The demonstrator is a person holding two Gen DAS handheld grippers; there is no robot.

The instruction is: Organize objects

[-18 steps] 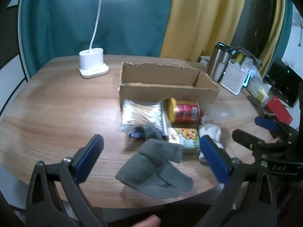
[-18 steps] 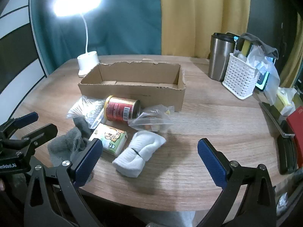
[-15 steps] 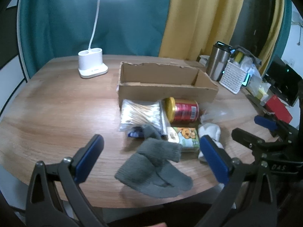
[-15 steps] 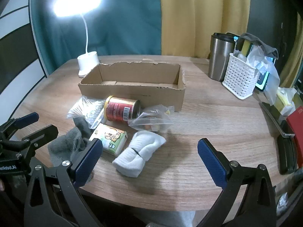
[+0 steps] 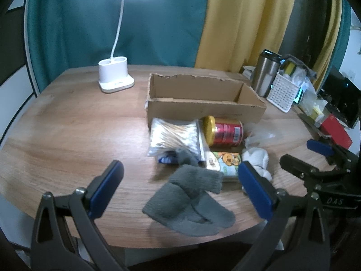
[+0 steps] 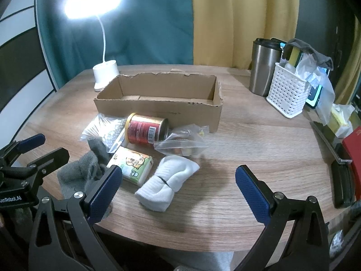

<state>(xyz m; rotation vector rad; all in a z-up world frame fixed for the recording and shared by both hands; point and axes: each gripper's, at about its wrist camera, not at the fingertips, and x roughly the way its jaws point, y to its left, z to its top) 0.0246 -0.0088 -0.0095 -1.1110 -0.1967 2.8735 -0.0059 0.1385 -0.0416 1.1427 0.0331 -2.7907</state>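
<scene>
An open cardboard box (image 5: 204,101) (image 6: 158,99) stands mid-table. In front of it lie a bag of cotton swabs (image 5: 173,135) (image 6: 108,128), a red can (image 5: 223,131) (image 6: 146,128) on its side, a clear zip bag (image 6: 182,140), a tissue pack (image 5: 225,162) (image 6: 132,164), white rolled socks (image 6: 167,185) (image 5: 257,158) and grey socks (image 5: 191,198) (image 6: 83,171). My left gripper (image 5: 180,189) is open, hovering just above the grey socks. My right gripper (image 6: 178,192) is open, near the white socks.
A white lamp base (image 5: 115,76) stands at the back left. A steel tumbler (image 6: 264,65) and a white basket (image 6: 286,90) stand at the back right. A red box (image 6: 354,158) and dark items lie at the right edge. The table's front edge is close.
The left view has shifted slightly, with the objects sitting a little higher and the camera a bit nearer. The right gripper and the objects have not visibly moved.
</scene>
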